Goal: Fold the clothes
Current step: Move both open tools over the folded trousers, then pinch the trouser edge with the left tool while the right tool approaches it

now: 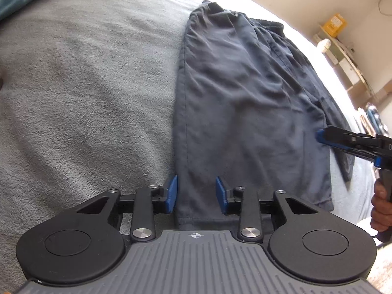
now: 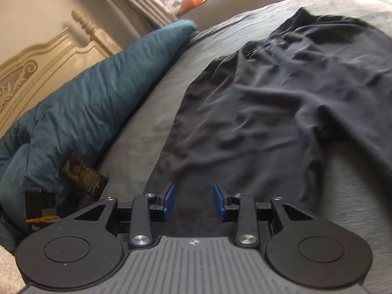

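Nearest us in the left wrist view, our left gripper (image 1: 196, 193) stands with its 2 blue pads (image 1: 172, 192) well apart and nothing between them but air, poised over the hem corner of the shorts (image 1: 245, 98). The dark shorts lie flat on the grey blanket (image 1: 85, 85), folded lengthwise, with the waistband at the far end and the leg hems toward us. Our right gripper (image 1: 321, 136) enters that view from the right, its blue tip at the shorts' right edge; from here we cannot tell how wide it is. A hand (image 1: 381, 208) grips its handle.

In the right wrist view, our right gripper (image 2: 193, 202) is likewise spread wide and holds nothing, hovering above the dark fabric (image 2: 257, 110). A teal duvet (image 2: 85, 110) lies bunched at the left, against a carved headboard (image 2: 36, 61).
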Tool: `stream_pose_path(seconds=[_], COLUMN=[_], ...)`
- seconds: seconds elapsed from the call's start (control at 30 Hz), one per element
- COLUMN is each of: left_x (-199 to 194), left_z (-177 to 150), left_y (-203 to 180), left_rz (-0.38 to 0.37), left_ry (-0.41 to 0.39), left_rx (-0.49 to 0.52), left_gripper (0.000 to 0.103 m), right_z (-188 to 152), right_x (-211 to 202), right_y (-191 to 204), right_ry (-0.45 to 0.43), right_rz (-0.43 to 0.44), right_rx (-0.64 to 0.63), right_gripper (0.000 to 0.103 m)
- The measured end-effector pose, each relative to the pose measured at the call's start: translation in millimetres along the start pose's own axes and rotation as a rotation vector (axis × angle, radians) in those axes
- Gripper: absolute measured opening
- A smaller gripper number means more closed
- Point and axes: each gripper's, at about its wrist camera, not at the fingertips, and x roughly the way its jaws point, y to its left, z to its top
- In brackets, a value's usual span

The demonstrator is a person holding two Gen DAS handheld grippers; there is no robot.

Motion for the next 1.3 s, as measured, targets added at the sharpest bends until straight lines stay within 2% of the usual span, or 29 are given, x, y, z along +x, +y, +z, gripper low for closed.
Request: stream_pose_path(seconds=[0.13,0.2,0.4,0.57,0.7,0.83,0.93,1.0,1.1,1.3], left_x=[7.0,5.5,0.4,0.7,0.2,2.7,5.5,7.1,8.6,9.1], left_z=[0.2,2.6,10.6,15.7,21.1,23.4,24.9,25.9,26.4,26.1], left_y=[7.3,12.8,30.0,29.6,22.9,16.3,15.6,15.7,16.5,18.2], left_rz=[0.001,-0.017,-0.139,-0.221,-0.243,-0.254,-0.265,-0.273,-0.285,-0.299], left_ry=[0.038,0.048,0.069,0.074,0.065,0.064,0.071,0.075,0.081,0.081], left_rx=[-0.044,-0.097,-0.315,-0.423,-0.431,-0.427,-0.441,-0.452,-0.473,-0.501], left_gripper=[0.021,0.015,0.01,0.009,0.008,0.008,0.008,0.008,0.008,0.008], right_z=[-11.1,-16.8,-30.6,-37.5,-40.2,-38.5,-40.0,-42.5,-44.0,-42.0], right_x=[33.3,36.2,34.7,36.7,40.9,48.5,52.2,52.7,54.5,67.5], right_y=[28.1,38.6,63.2,81.7,94.7,100.0,104.9,107.8,110.3,102.6], right_ry=[0.091,0.107,0.121,0.132,0.138,0.147,0.164,0.168,0.153,0.123], right_rz=[0.059,0.046,0.009,0.069,0.104,0.144,0.174,0.183,0.158,0.102], right_rx=[-0.062,-0.129,-0.298,-0.391,-0.445,-0.421,-0.422,-0.435,-0.443,-0.383], right_gripper=[0.036,0.036,0.039,0.045,0.048,0.05,0.055,0.063,0.064,0.061])
